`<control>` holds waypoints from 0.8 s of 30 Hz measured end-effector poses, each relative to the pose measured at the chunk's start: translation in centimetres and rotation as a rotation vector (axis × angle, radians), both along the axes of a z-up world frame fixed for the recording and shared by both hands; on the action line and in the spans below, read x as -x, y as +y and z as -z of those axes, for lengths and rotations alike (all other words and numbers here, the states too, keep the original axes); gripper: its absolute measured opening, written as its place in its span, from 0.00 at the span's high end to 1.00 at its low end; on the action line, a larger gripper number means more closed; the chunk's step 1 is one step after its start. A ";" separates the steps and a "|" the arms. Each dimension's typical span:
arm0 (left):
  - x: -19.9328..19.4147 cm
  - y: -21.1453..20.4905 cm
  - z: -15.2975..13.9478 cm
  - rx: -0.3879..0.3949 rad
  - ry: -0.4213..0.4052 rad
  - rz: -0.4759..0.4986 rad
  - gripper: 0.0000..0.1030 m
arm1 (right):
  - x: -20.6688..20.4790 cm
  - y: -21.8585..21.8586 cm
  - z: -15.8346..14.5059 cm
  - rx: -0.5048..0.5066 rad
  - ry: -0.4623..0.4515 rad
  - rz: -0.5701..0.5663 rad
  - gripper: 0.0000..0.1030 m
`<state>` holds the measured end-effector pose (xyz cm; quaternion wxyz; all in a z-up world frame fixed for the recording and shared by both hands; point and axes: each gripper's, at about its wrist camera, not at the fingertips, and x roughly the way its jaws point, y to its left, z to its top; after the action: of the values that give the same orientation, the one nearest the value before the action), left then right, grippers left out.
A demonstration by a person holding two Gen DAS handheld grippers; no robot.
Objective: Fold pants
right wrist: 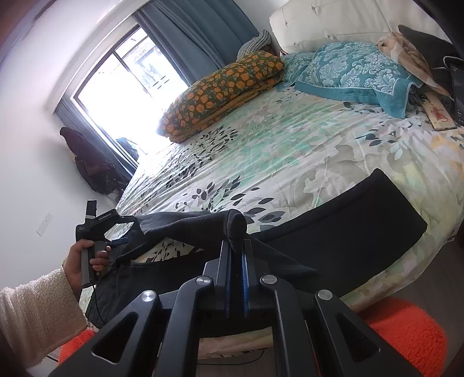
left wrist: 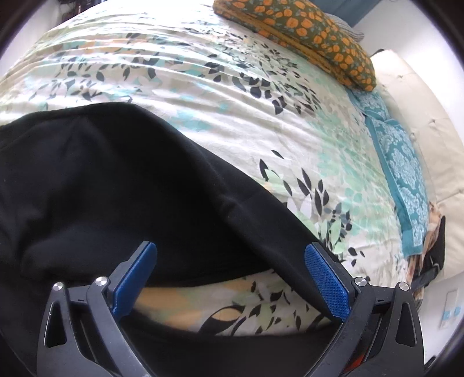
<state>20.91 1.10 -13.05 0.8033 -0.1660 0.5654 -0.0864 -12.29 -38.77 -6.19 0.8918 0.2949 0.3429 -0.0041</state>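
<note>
Black pants (left wrist: 116, 179) lie on the floral bedspread (left wrist: 203, 72), with a raised edge of them running under my left gripper (left wrist: 230, 246). That gripper is open, its blue pads (left wrist: 324, 278) wide apart and pressing on nothing. In the right wrist view my right gripper (right wrist: 236, 242) is shut on a bunched fold of the pants (right wrist: 348, 229) and holds it a little above the bed. One leg stretches flat to the right. A hand in a fleecy white sleeve holds the left gripper (right wrist: 116, 232) at the pants' left end.
A folded orange-flowered quilt (right wrist: 220, 87) and teal patterned pillows (right wrist: 356, 69) lie at the head of the bed by the white headboard (right wrist: 333, 20). A bright window (right wrist: 121, 95) is on the left. Something fuzzy and orange (right wrist: 406, 333) lies on the floor below the bed's edge.
</note>
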 end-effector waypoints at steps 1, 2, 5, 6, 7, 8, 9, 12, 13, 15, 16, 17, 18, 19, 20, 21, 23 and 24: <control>-0.6 -0.1 0.6 0.000 0.016 -0.024 0.01 | 0.2 -0.2 0.0 -0.006 -0.005 0.005 0.94; -1.3 -0.1 1.1 0.003 0.031 -0.052 0.01 | 0.4 -0.4 -0.1 -0.011 -0.012 0.009 0.94; -2.8 0.5 2.0 0.042 0.054 -0.121 0.16 | 1.1 -1.0 -0.4 -0.025 -0.030 0.012 0.94; -3.3 0.8 2.3 0.071 0.073 -0.137 0.53 | 1.2 -1.2 -0.5 -0.033 -0.030 0.011 0.94; -3.8 1.3 2.9 0.112 0.115 -0.153 0.90 | 1.1 -1.6 -0.5 -0.043 -0.024 0.009 0.94; -4.0 1.8 3.4 0.151 0.154 -0.178 0.93 | 0.7 -2.1 -0.3 -0.053 -0.009 0.000 0.94; -4.0 2.3 3.4 0.186 0.159 -0.200 0.94 | -0.1 -2.6 -0.3 -0.049 0.008 -0.010 0.94; -2.9 2.8 0.3 0.228 0.056 -0.196 0.96 | -3.8 -4.4 -1.5 0.029 0.020 -0.049 0.94; -2.0 2.9 -1.5 0.226 -0.001 -0.175 0.96 | -5.2 -4.9 -2.7 0.065 -0.003 -0.058 0.94; 0.8 3.2 -5.0 0.198 -0.119 -0.127 0.96 | -7.3 -5.3 -5.5 0.149 -0.065 -0.091 0.94; 2.7 3.6 -6.4 0.174 -0.174 -0.106 0.96 | -7.9 -5.2 -6.7 0.201 -0.091 -0.121 0.94; 5.1 4.1 -7.3 0.151 -0.222 -0.093 0.95 | -8.4 -5.0 -7.4 0.259 -0.107 -0.162 0.94; 7.8 4.7 -7.6 0.129 -0.252 -0.088 0.94 | -8.7 -4.7 -7.5 0.322 -0.106 -0.213 0.94; 10.2 5.1 -7.1 0.106 -0.257 -0.079 0.94 | -8.7 -4.4 -7.0 0.386 -0.087 -0.264 0.94; 12.7 5.4 -6.0 0.066 -0.247 -0.063 0.94 | -8.7 -4.3 -5.8 0.438 -0.048 -0.315 0.93; 14.8 5.4 -4.5 0.021 -0.226 -0.050 0.94 | -8.8 -4.3 -4.0 0.452 0.019 -0.375 0.92; 18.3 5.5 -1.2 -0.028 -0.156 -0.035 0.94 | -8.6 -5.1 1.0 0.435 0.230 -0.450 0.88; 19.5 5.6 0.3 -0.030 -0.127 -0.032 0.94 | -8.0 -5.6 3.4 0.432 0.323 -0.463 0.88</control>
<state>1.45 6.70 -13.33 0.8411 -0.1571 0.5120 -0.0756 -4.26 -44.40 -9.55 0.8451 0.0095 0.5286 0.0790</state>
